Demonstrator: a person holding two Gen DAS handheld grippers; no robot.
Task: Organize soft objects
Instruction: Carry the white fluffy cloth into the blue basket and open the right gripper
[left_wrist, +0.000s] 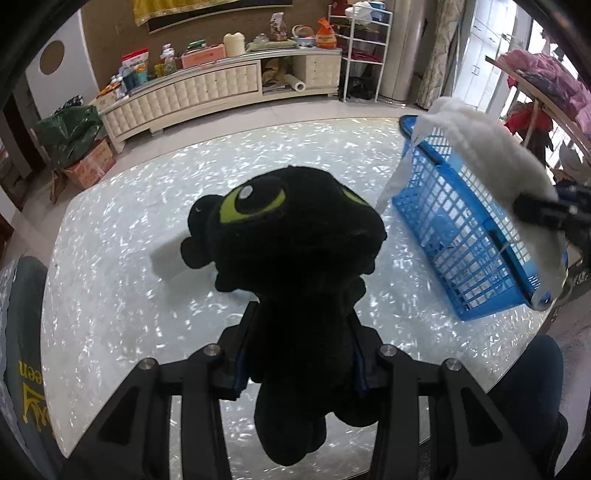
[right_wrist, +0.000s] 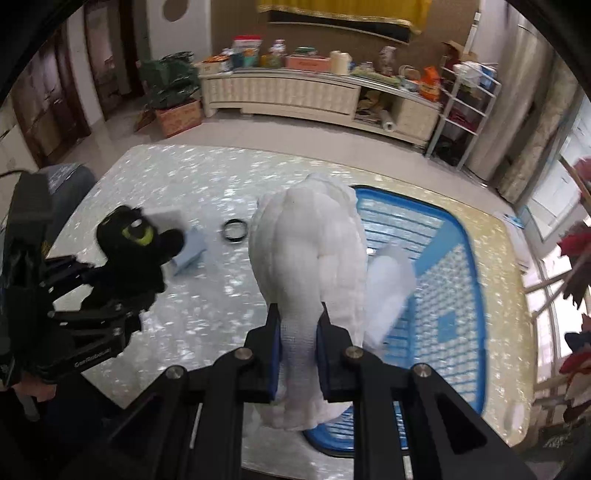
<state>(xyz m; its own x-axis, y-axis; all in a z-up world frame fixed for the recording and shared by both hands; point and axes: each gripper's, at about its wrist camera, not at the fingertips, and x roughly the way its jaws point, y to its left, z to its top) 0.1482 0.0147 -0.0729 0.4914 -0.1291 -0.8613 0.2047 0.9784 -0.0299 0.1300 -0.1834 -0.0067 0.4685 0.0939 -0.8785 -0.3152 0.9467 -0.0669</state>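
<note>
Plush toy left of basket; ring on table between them.

White cloth in right hand-held gripper, above blue basket

Beyond my desk, with its pearly, glinting top, I see a pale tiled floor; a long cream cabinet cluttered with boxes and jars runs along a brown wall; a white wire rack stands beside it; daylight comes through windows at the right.
</note>
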